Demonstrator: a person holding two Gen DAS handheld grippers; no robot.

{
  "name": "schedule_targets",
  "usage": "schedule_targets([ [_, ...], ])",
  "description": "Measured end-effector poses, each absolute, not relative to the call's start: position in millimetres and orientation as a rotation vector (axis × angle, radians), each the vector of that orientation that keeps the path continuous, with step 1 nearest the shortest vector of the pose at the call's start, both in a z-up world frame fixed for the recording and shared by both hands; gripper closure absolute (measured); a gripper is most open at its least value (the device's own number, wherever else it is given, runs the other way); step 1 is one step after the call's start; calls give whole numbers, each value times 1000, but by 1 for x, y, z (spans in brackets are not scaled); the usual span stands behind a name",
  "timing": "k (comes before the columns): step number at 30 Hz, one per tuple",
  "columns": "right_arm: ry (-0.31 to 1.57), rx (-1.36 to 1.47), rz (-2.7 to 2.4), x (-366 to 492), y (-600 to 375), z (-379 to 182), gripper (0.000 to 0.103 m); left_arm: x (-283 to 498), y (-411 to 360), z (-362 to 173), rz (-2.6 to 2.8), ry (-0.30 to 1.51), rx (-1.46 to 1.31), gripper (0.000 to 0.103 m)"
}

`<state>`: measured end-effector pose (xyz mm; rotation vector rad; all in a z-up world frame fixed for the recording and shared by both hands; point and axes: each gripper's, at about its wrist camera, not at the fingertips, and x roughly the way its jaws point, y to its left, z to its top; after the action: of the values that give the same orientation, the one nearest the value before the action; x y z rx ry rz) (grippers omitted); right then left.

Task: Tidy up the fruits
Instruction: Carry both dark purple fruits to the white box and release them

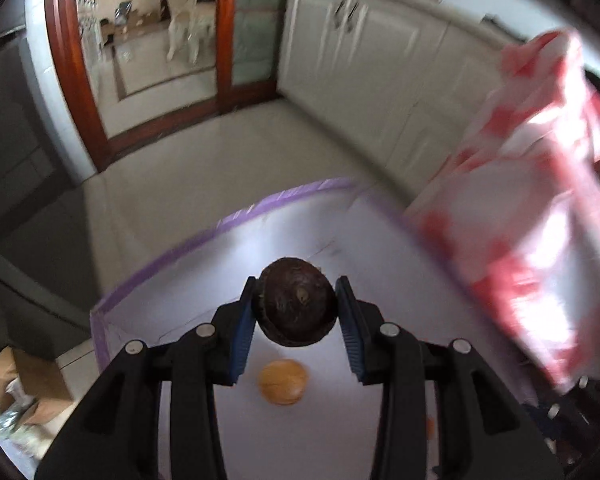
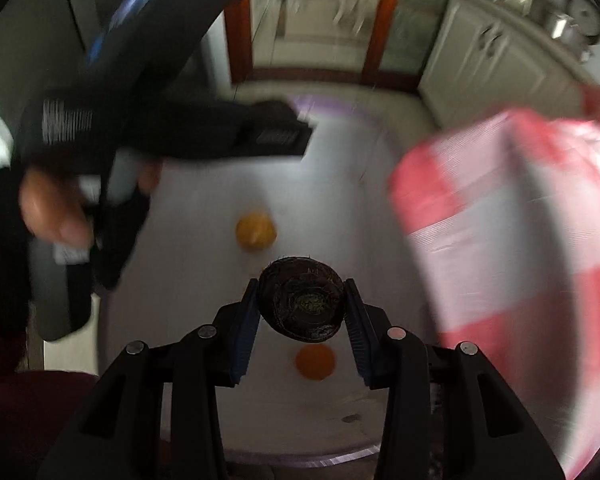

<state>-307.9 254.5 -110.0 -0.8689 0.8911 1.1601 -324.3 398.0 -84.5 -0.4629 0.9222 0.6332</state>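
I'm gripping a dark brown round fruit (image 1: pixel 295 302) in the left gripper (image 1: pixel 296 308) | right gripper (image 2: pixel 302 304) is clamping another dark ridged fruit (image 2: pixel 302 304), both above the white table (image 1: pixel 400 300) | yellow fruit (image 2: pixel 256 232) lying at 11 o'clock, orange fruit (image 2: pixel 315 362) at 6 | risk: blurred red-and-white bag (image 2: pixel 500 240) at 3 o'clock snagging a pad; smooth rounds slipping out.

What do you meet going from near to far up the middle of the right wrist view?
Round orange fruit on the white table, dark brown round fruit in the right gripper, round yellow fruit, purple table edge.
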Motion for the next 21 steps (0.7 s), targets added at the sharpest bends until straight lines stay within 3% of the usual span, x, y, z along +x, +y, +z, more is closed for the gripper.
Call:
schedule_targets([
  [9, 991, -1190, 1184, -344, 279, -196, 62, -300, 414, -154, 610, 1167, -423, 64],
  [18, 1028, -1245, 1192, -356, 280, -206, 61, -297, 415, -174, 566, 1214, -435, 63],
  [20, 1020, -1232, 1187, -354, 280, -202, 57, -299, 416, -171, 563, 1207, -445, 62],
  [21, 1018, -1223, 1187, -351, 284, -199, 49, -299, 419, -170, 566, 1205, -443, 60],
])
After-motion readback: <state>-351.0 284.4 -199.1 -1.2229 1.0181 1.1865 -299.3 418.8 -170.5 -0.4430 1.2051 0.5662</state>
